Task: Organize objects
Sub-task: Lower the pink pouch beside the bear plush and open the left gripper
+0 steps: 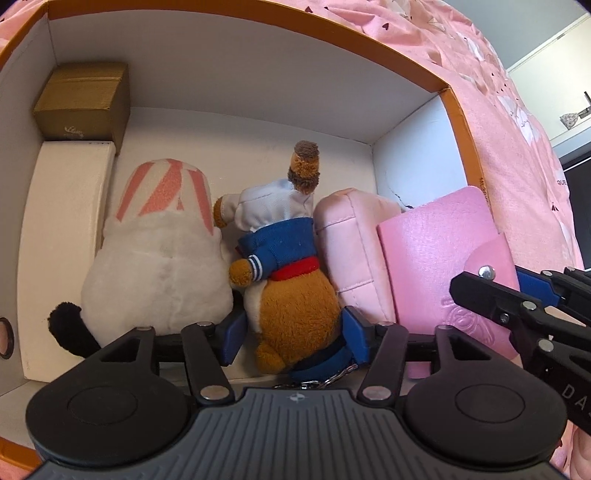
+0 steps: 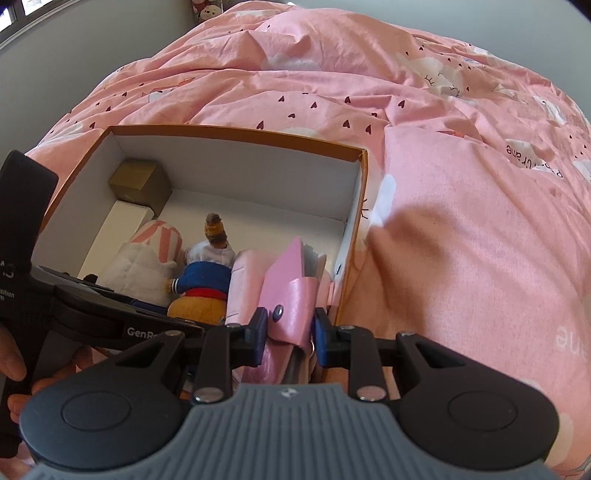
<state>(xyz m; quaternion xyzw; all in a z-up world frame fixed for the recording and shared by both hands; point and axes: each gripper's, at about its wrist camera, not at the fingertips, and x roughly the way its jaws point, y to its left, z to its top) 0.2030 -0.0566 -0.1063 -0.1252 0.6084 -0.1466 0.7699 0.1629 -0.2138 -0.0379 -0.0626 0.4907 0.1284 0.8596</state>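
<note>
Plush toys [image 1: 288, 266] inside orange-rimmed box [image 1: 258, 22]

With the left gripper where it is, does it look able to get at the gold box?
Probably yes: the left gripper stands open around the brown plush, and the gold box sits uncovered in the far corner.

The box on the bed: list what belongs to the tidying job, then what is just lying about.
Job:
box
brown plush
white plush
pink wallet
pink cushion
gold carton
white case
left gripper
right gripper

Lying about:
pink bedspread
</note>
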